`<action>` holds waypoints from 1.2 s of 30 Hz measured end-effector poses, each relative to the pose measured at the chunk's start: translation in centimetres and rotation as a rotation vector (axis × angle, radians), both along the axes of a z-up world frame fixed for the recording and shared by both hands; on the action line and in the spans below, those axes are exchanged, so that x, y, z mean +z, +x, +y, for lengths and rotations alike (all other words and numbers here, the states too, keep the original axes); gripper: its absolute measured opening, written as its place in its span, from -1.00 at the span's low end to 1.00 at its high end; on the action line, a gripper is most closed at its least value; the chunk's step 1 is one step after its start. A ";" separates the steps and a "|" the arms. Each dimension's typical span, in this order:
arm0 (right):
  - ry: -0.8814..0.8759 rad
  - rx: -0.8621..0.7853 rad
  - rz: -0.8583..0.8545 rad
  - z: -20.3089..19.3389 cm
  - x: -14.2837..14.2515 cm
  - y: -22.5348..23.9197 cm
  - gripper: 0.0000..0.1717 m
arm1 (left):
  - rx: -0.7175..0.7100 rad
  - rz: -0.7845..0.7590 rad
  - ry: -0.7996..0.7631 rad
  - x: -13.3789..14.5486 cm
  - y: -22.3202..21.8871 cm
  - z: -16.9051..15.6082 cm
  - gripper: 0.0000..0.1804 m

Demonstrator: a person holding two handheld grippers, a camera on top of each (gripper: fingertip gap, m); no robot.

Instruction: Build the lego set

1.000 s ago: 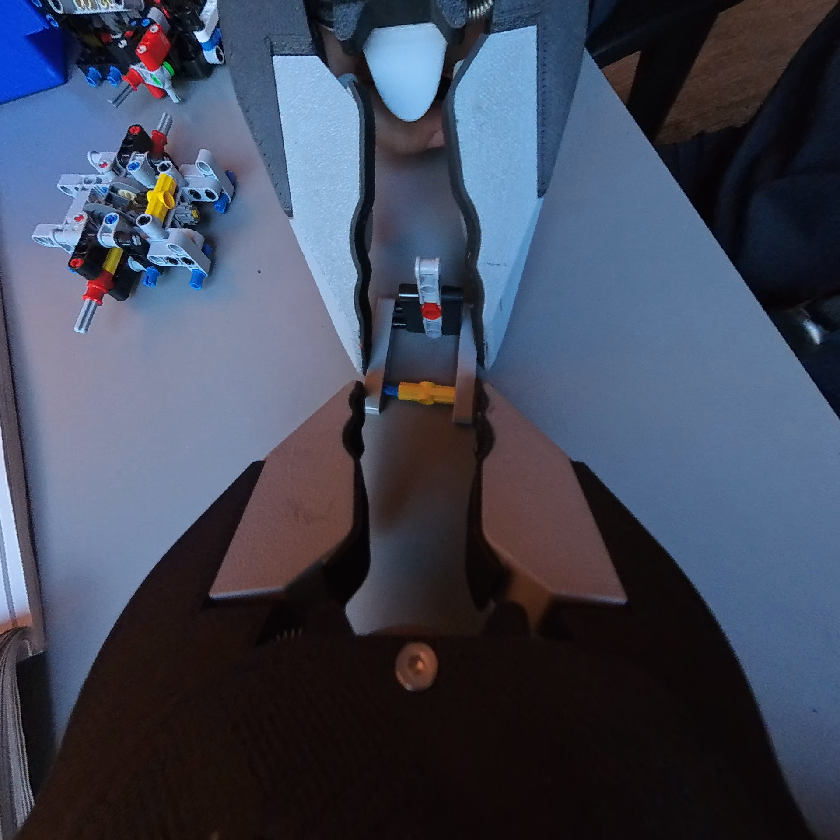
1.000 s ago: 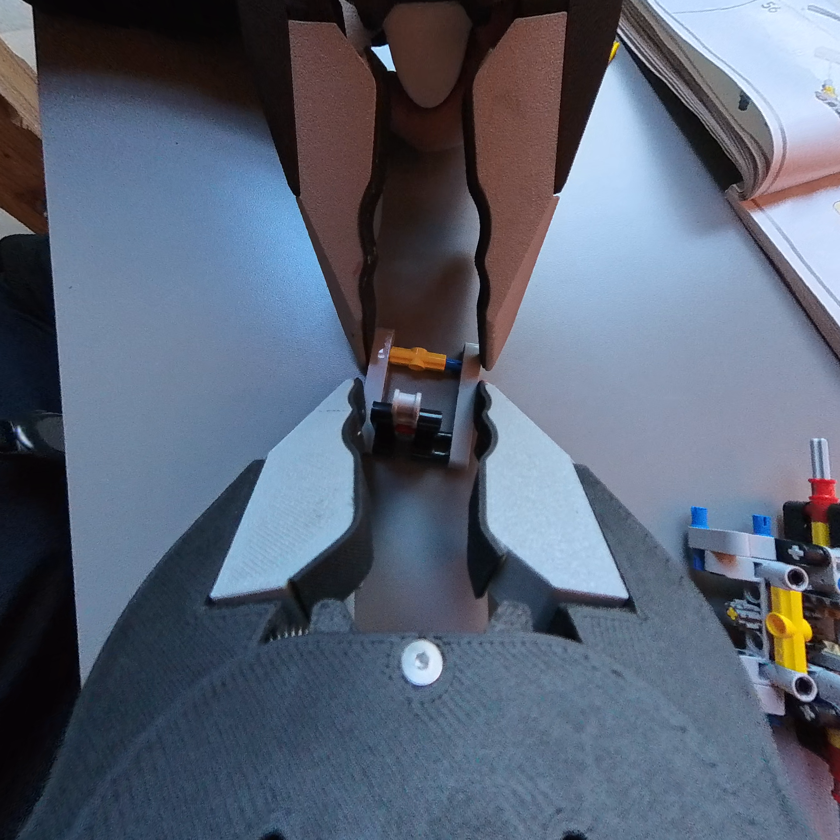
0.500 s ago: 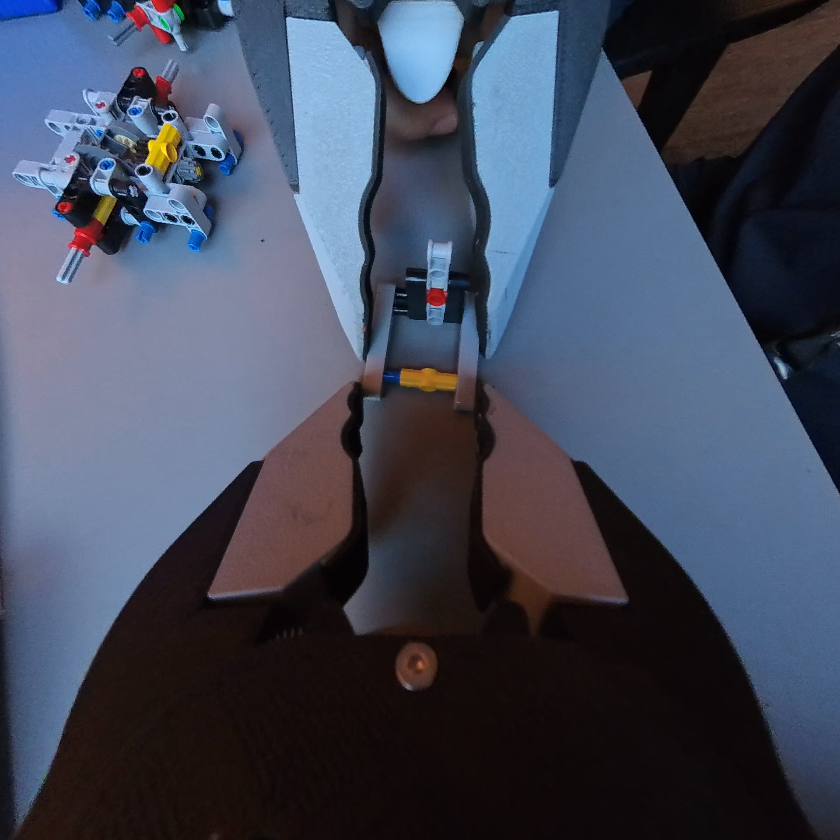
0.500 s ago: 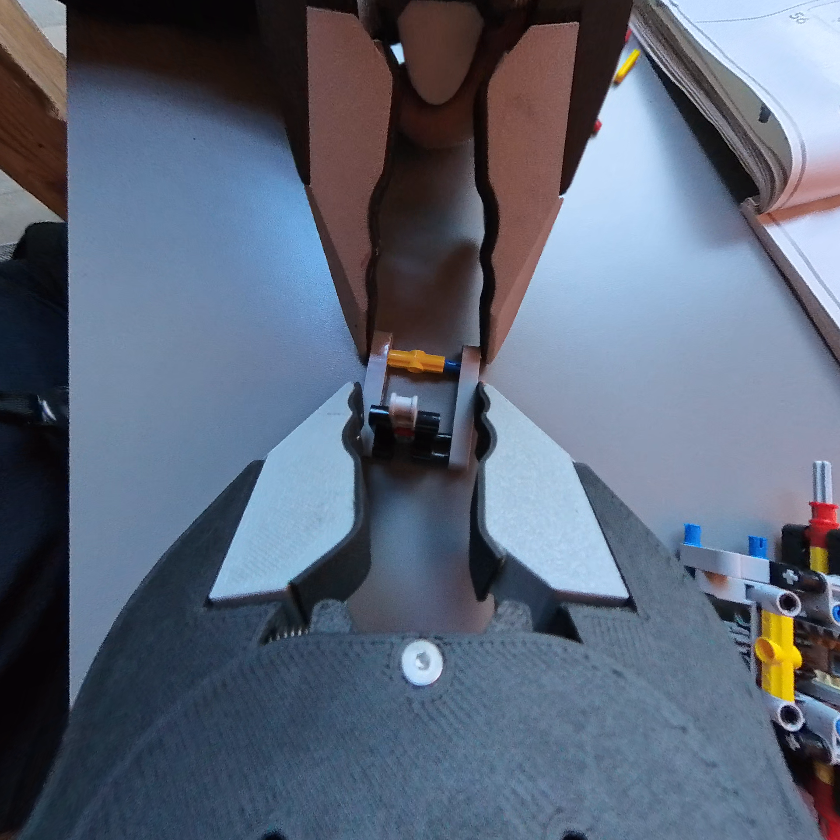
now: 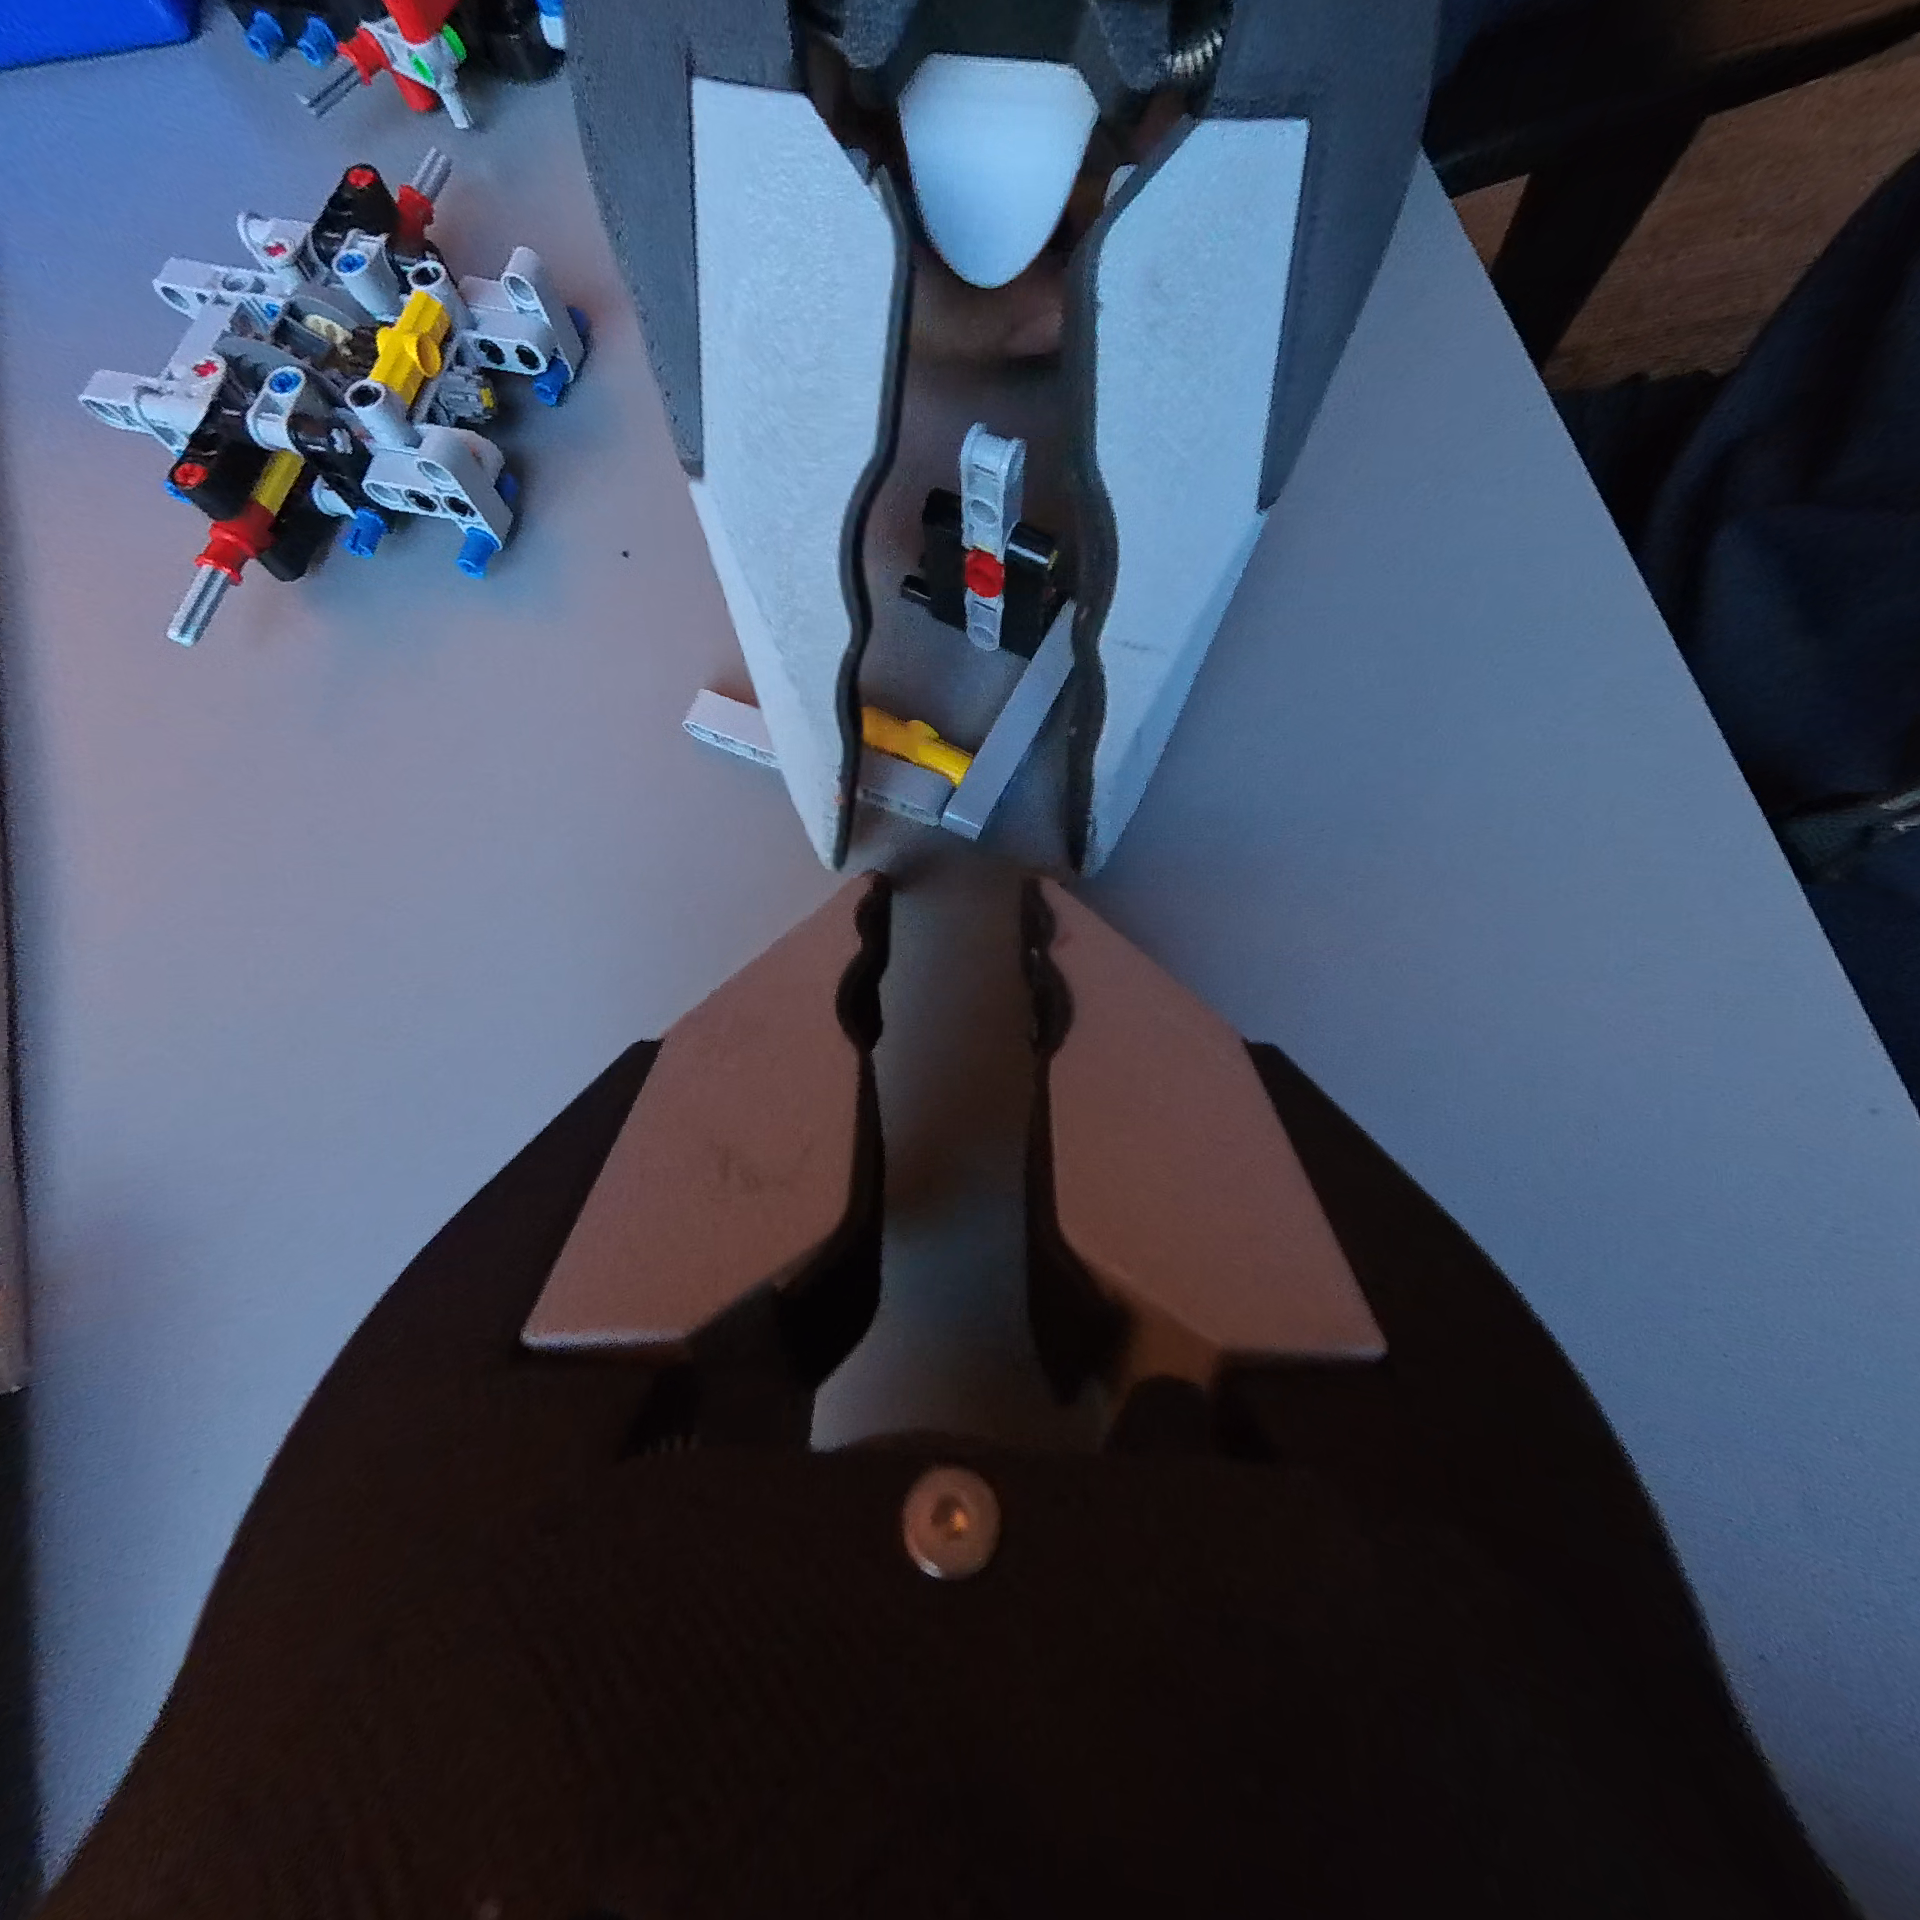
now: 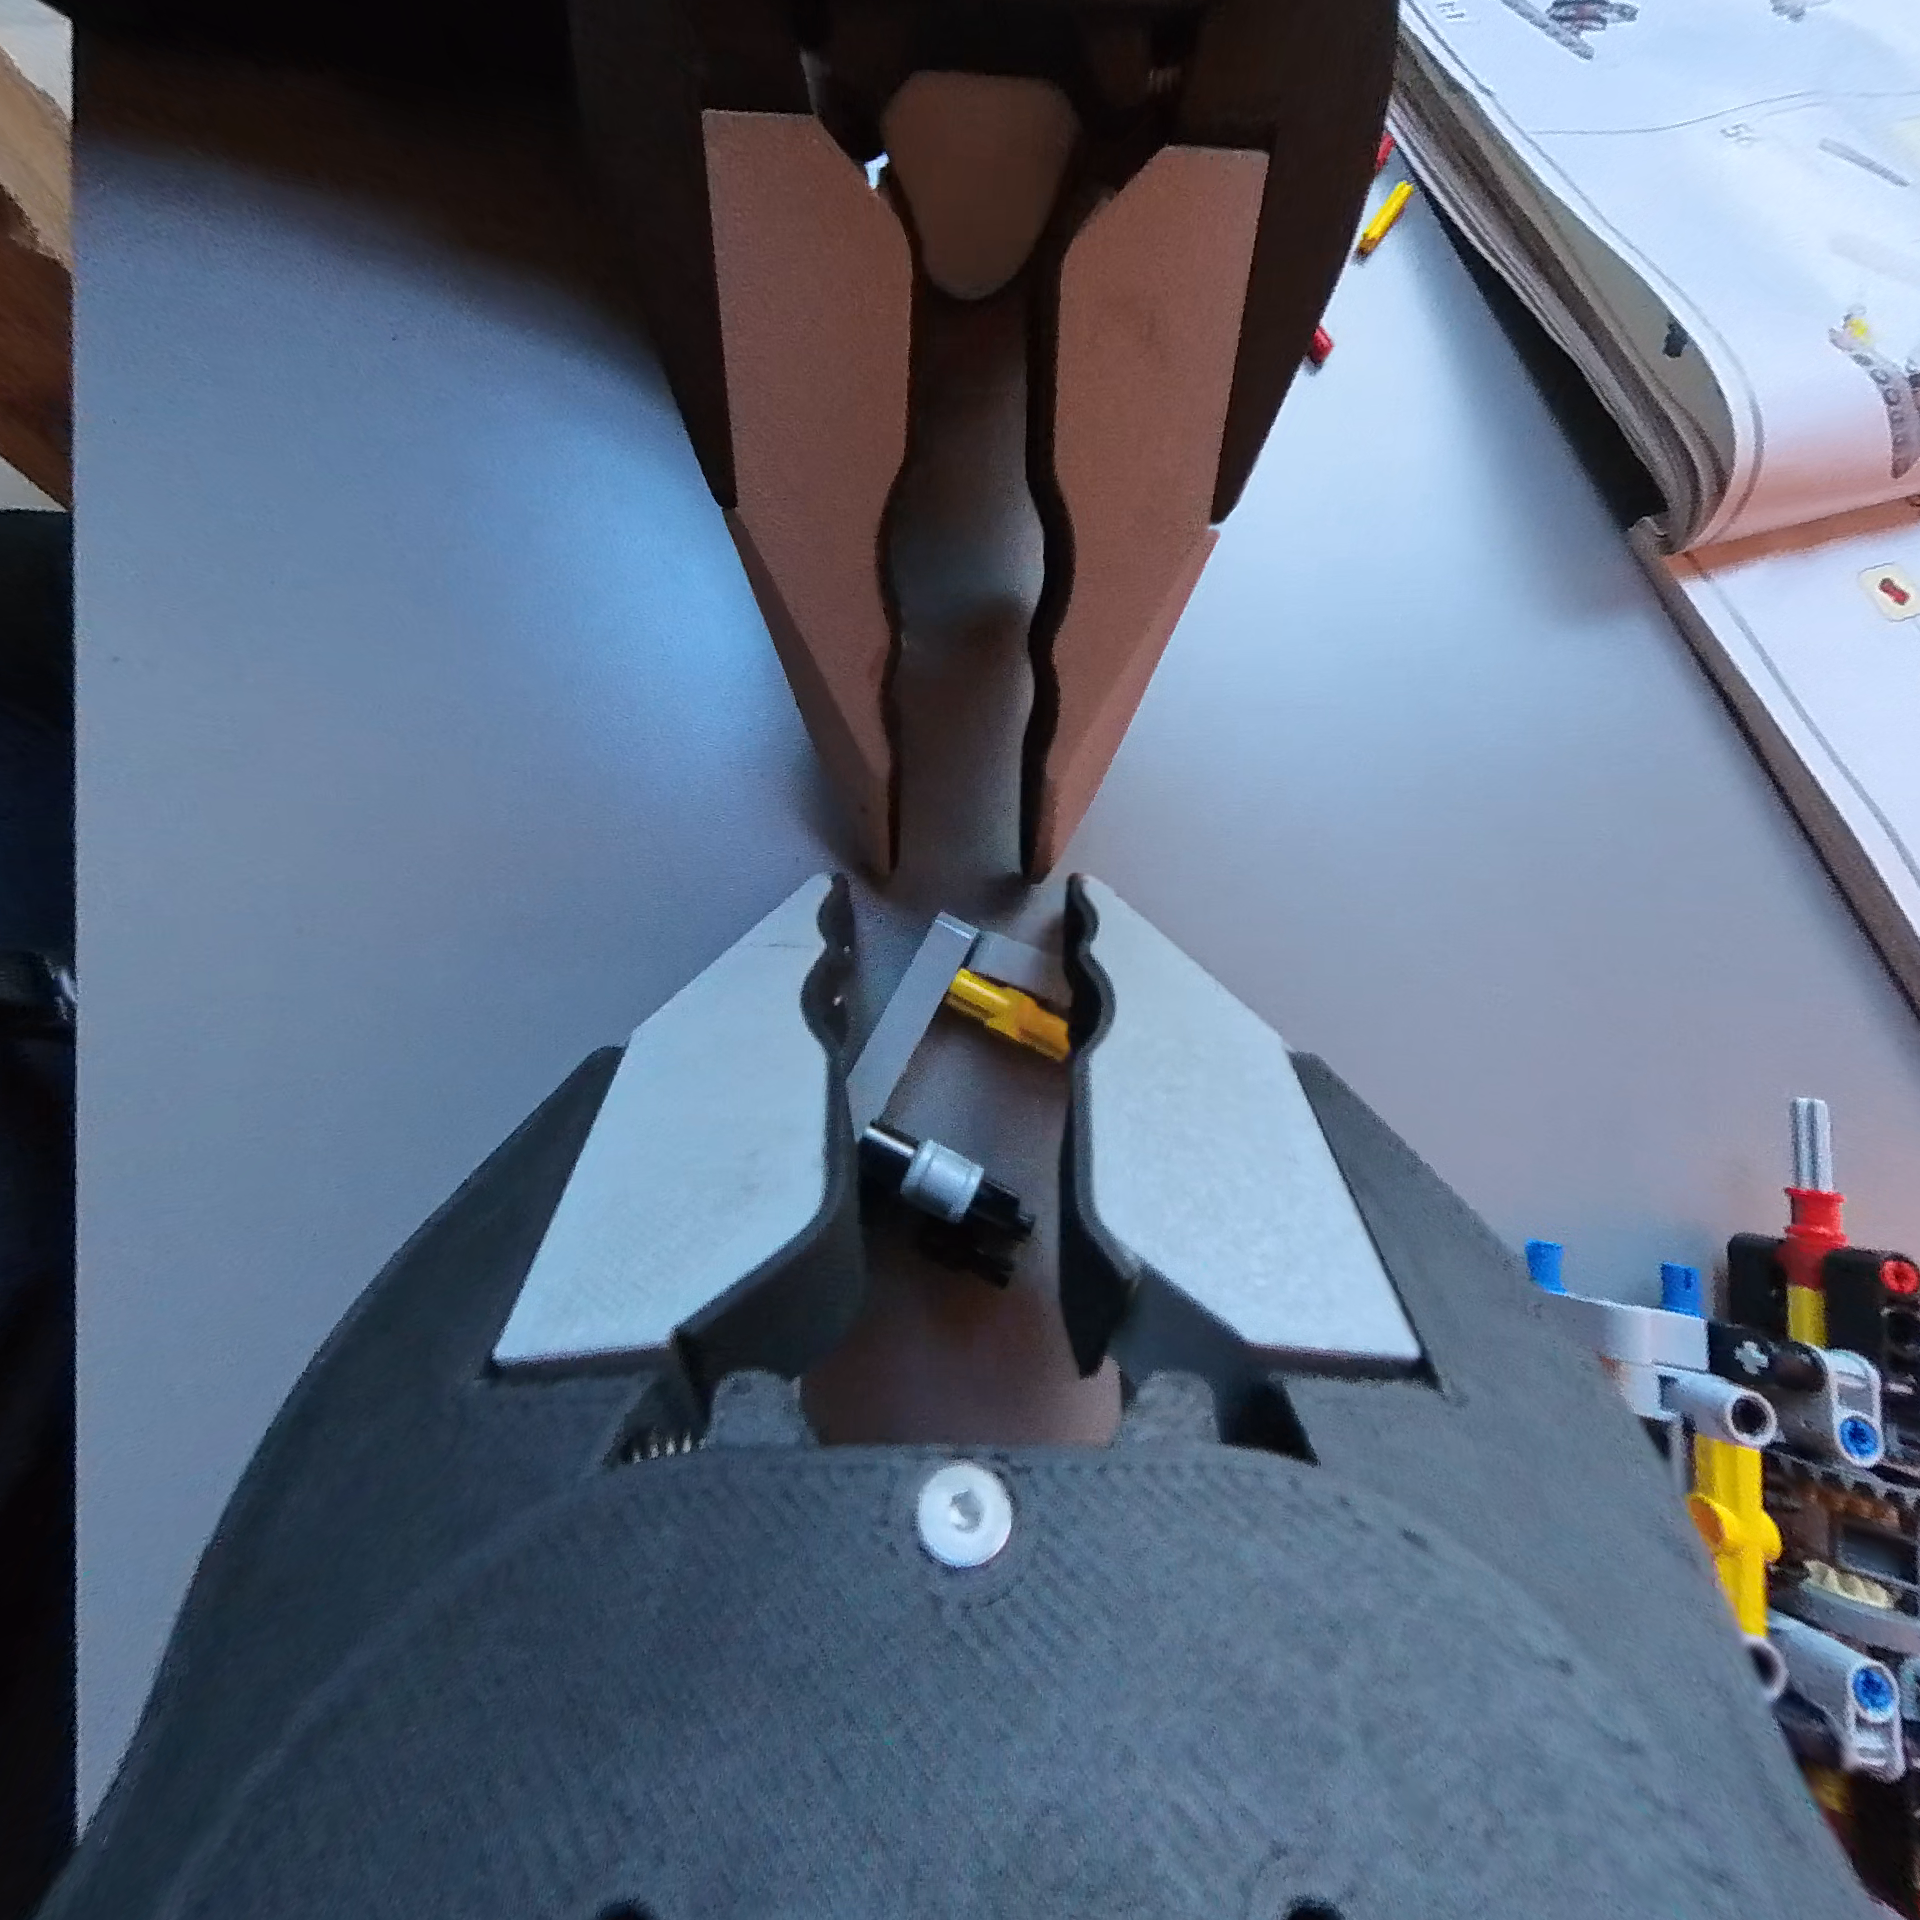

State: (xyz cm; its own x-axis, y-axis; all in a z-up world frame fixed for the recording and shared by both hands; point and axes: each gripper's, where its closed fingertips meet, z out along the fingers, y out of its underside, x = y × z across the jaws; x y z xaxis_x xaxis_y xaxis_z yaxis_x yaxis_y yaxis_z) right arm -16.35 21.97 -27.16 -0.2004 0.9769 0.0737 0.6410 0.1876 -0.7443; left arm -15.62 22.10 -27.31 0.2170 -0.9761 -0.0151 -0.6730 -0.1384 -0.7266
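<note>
Grey-padded right tongs [image 6: 956, 904] stand partly open around a small brick frame [image 6: 940, 1049] that lies skewed between them. A tilted grey beam [image 6: 904, 1029] leans against one pad, a yellow pin [image 6: 1008, 1013] reaches the other, and a black block [image 6: 951, 1205] sits deeper in the gap. A second grey beam [image 5: 727, 727] lies flat and pokes out from under one finger. The frame looks pinched, though how firmly both pads press is hard to judge.

Left tongs [image 5: 958, 883], with brown pads, meet the right pair tip to tip. They are narrowly open, with only bare counter [image 5: 416, 935] between the pads. They touch none of the frame.

A blue box [image 5: 73, 26] shows only a corner, and its contents are out of view. A brick model [image 5: 322, 395] and another heap [image 5: 416, 52] lie well clear to one side. An open booklet [image 6: 1714, 260] covers the far corner. The counter's long edge [image 5: 1662, 727] runs close beside the tongs, while the other side has wide bare surface.
</note>
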 end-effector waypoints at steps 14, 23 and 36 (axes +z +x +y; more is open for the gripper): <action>-0.018 -0.212 0.115 1.6 2.4 5.6 -0.25 | 0.048 0.004 0.018 0.0 0.1 0.2 -0.63; 0.068 -0.186 -0.008 -0.1 0.0 5.3 -0.49 | -0.127 -0.018 -0.079 0.1 2.4 -4.0 -0.67; 0.089 0.069 0.033 -1.3 0.4 5.2 -0.47 | 0.227 0.008 -0.070 0.0 -0.1 1.6 -0.56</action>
